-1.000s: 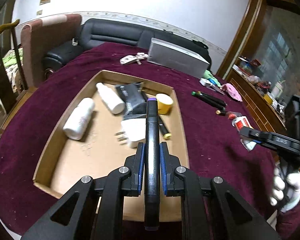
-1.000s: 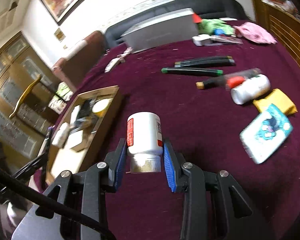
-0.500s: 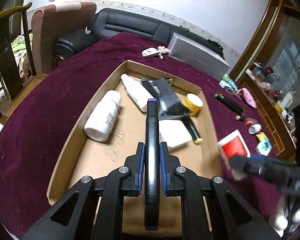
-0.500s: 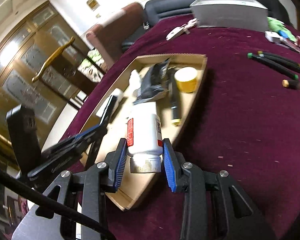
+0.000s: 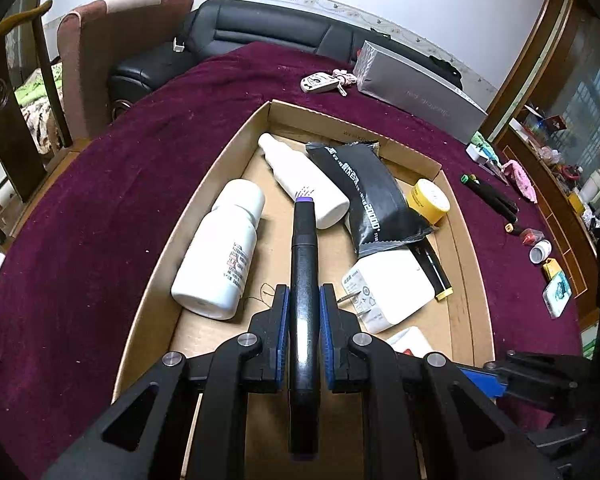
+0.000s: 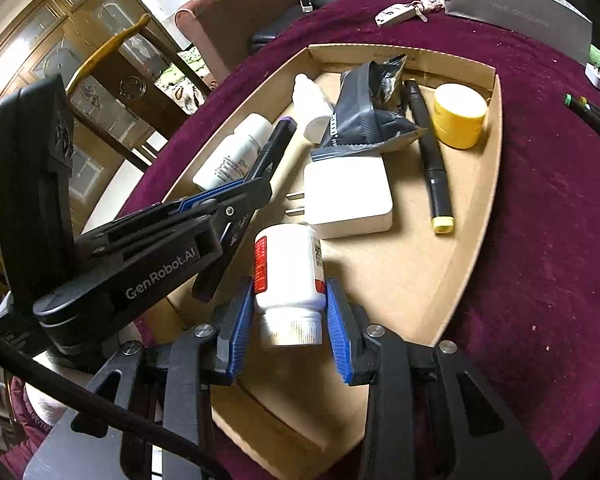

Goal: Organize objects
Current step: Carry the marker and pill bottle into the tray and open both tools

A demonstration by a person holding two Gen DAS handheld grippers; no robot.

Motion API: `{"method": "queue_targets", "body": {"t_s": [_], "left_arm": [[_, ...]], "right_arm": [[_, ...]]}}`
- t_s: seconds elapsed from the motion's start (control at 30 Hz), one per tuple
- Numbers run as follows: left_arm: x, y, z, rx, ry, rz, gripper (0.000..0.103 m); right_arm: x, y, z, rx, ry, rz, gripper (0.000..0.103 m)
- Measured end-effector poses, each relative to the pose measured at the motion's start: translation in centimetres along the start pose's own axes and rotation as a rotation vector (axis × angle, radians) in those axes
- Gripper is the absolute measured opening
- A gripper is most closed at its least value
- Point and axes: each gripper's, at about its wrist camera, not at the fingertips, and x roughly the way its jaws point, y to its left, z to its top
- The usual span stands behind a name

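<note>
Cardboard tray lies on the table, which is draped in a maroon cloth. Left gripper is clenched on a black marker with a purple cap; the marker points forward over the tray floor, above the gap between a large white bottle and a white charger. Right gripper is clamped on a small white pill bottle with a red label, cap end toward the camera, its fingers pressing both sides.

Compared with one second earlier, the right gripper has travelled from open cloth beside the tray to a position over the tray's near end, with the pill bottle now just short of the charger. The left gripper has advanced and descended, so the tray contents appear larger and closer. Grip on both items is unchanged.

Tray contents are as before: a slim white bottle, a black foil pouch, a yellow tape roll and a yellow-capped marker. Outside the tray, more markers lie on the cloth at right.
</note>
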Motion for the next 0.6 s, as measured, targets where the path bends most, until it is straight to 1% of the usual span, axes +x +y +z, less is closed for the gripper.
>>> {"method": "queue_targets", "body": {"t_s": [0.1,0.27,0.43,0.53,0.57,0.6], "left_arm": [[0.1,0.3,-0.1,-0.016,-0.001,-0.016,0.012],[0.1,0.8,0.0,-0.046,-0.012,-0.021,0.012],[-1.1,1.3,0.4,-0.079,-0.054,-0.051,0.012],[-2.4,1.3,0.6,-0.091,-0.09,-0.062,0.016],[-3.1,1.4,0.6,-0.097,-0.108,-0.065,0.02],[-3.5,1.5,0.7,-0.101,-0.12,-0.066,0.029]], "right_arm": [[0.2,0.2,0.2,-0.016,-0.012,-0.034,0.033],[0.4,0.7,0.3,-0.032,-0.021,-0.062,0.033],[0.7,1.1,0.3,-0.05,-0.024,-0.079,0.033],[0.9,1.2,0.2,-0.057,-0.022,-0.089,0.033],[1.0,1.3,0.2,-0.06,-0.023,-0.097,0.034],[1.1,1.4,0.2,-0.061,-0.024,-0.104,0.034]]}}
